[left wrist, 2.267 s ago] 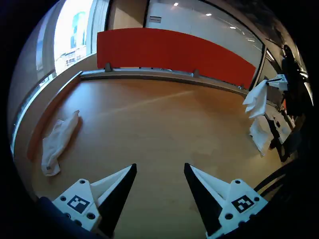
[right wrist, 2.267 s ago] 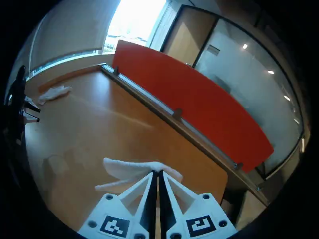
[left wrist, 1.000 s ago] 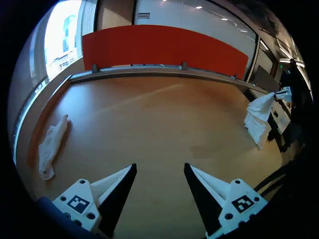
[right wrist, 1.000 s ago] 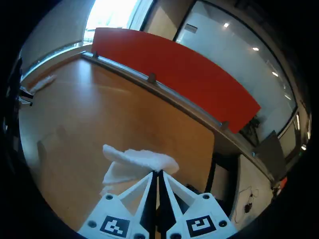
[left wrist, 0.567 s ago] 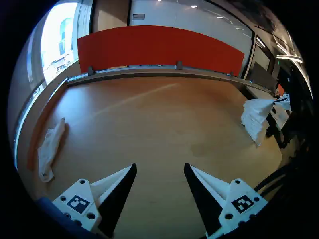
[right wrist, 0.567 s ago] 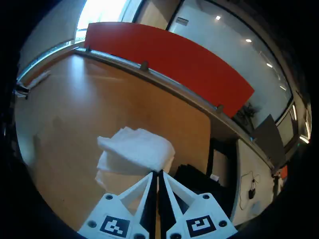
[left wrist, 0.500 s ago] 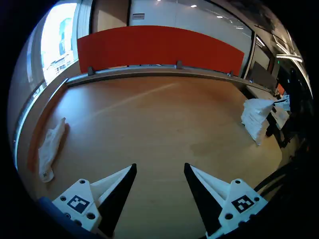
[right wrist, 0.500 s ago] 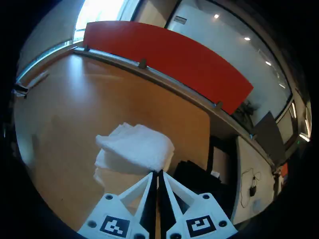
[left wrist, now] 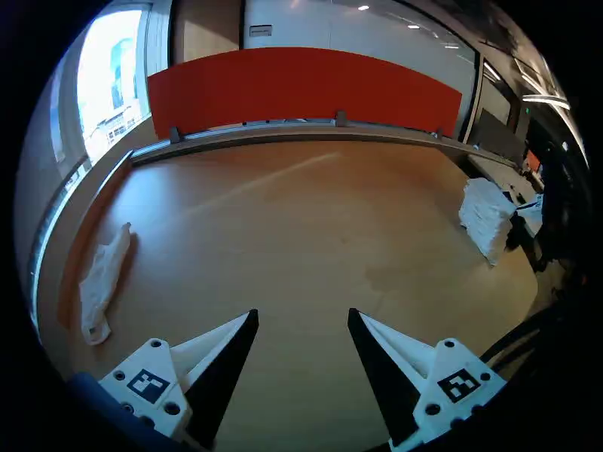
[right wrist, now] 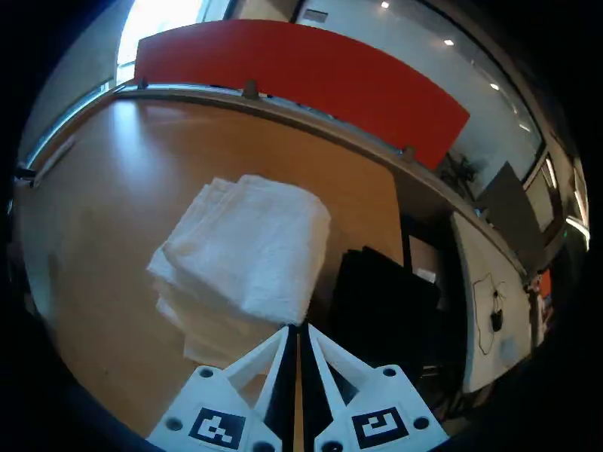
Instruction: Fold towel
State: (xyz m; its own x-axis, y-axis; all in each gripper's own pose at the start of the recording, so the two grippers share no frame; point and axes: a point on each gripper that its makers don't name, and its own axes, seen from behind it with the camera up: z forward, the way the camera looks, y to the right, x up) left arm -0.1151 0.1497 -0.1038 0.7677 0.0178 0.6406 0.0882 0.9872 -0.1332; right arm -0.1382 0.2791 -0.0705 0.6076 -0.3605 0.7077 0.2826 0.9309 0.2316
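The right gripper [right wrist: 299,339] angles down over the bench [right wrist: 105,196] edge, its fingers pinching the near edge of the folded towel [right wrist: 249,241] just ahead. The left gripper [left wrist: 301,320] hangs spread above bare bench, with the towel far to its right and a crumpled cloth [left wrist: 102,275] far to its left.

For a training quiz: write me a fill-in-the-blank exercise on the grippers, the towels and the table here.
The left gripper holds its jaws ___ above the wooden table.
The right gripper has its jaws ___ on the folded towel's corner.
The partition at the table's far edge is ___.
The crumpled towel is ___.
Missing words: open; shut; red; white.
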